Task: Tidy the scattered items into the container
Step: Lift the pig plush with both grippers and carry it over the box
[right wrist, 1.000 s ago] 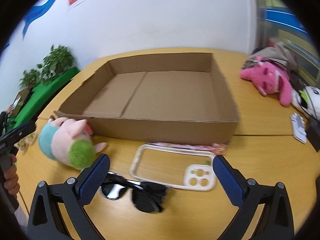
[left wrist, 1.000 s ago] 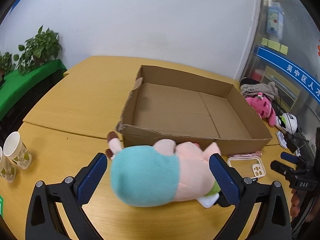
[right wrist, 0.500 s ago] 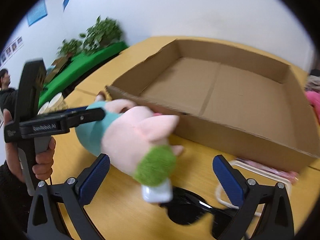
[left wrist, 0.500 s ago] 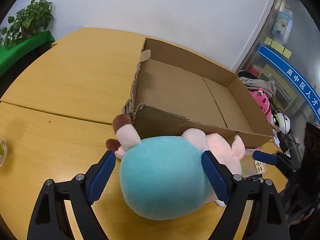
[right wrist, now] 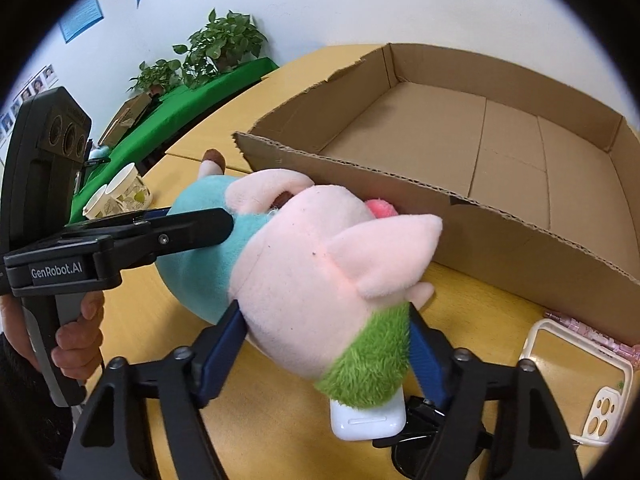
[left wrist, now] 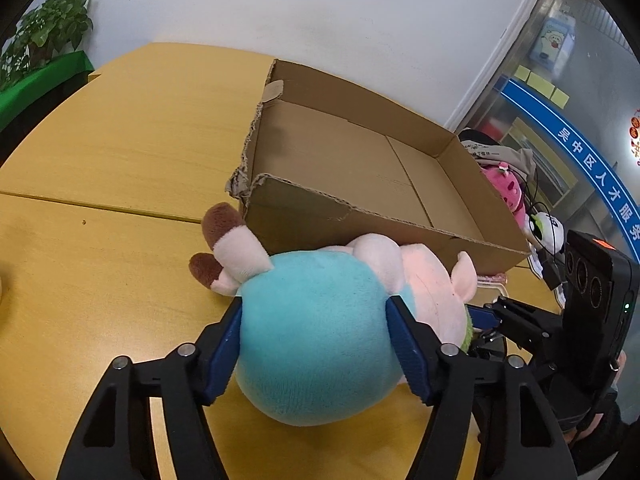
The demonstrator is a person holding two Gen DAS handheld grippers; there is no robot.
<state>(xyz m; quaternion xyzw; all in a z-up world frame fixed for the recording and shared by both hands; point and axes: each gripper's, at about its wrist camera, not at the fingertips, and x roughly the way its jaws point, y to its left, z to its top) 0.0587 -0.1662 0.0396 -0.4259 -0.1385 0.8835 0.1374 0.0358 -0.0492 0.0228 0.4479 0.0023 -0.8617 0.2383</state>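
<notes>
A plush pig (left wrist: 320,332) with a teal body, pink head and green patch lies on the wooden table against the near wall of an empty open cardboard box (left wrist: 360,168). My left gripper (left wrist: 316,344) is shut on its teal body. My right gripper (right wrist: 326,344) is shut on its pink and green head end (right wrist: 320,280). The box also shows in the right wrist view (right wrist: 500,152). A white case (right wrist: 366,420) sits under the pig's head, over black sunglasses (right wrist: 416,436).
A cream phone case (right wrist: 580,380) and a pink strip (right wrist: 592,328) lie by the box's near wall. Paper cups (right wrist: 120,196) stand at the table's left. A pink plush (left wrist: 508,192) and other clutter lie right of the box. Potted plants (right wrist: 216,48) stand behind.
Both grippers have closed on the plush pig: the left on its teal body, the right swung left and took the head end. The pig is now held close to the box wall.
</notes>
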